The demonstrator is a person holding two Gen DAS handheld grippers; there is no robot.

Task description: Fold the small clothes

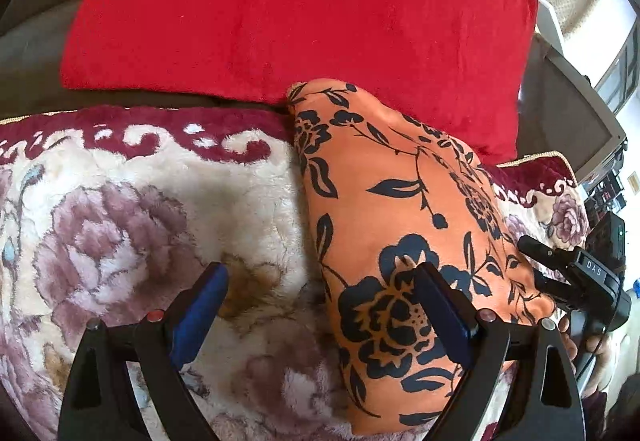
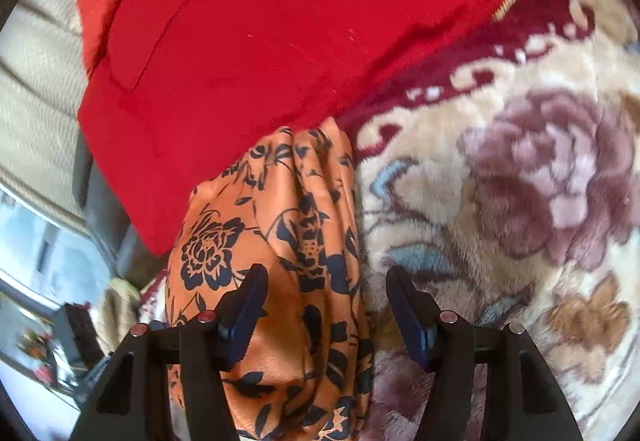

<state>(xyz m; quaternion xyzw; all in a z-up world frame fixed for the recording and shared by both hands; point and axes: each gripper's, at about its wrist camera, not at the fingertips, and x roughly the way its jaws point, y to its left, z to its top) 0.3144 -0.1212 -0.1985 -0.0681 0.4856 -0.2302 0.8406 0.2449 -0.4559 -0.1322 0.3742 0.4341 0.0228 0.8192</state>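
Observation:
An orange garment with a black flower print [image 1: 404, 217] lies folded into a long strip on a fluffy floral blanket [image 1: 132, 209]. My left gripper [image 1: 324, 273] is open, low over the garment's left edge; its right finger is over the cloth, its left finger over the blanket. The right gripper shows at the far right of the left wrist view [image 1: 540, 265], at the garment's right edge. In the right wrist view the right gripper [image 2: 326, 277] is open, straddling the bunched garment [image 2: 280, 233], holding nothing.
A big red cushion [image 1: 304, 9] leans behind the garment, touching its far end; it also shows in the right wrist view [image 2: 256, 41]. The blanket [image 2: 520, 181] spreads wide to the garment's side. A screen and furniture [image 1: 576, 121] stand beyond the blanket's right edge.

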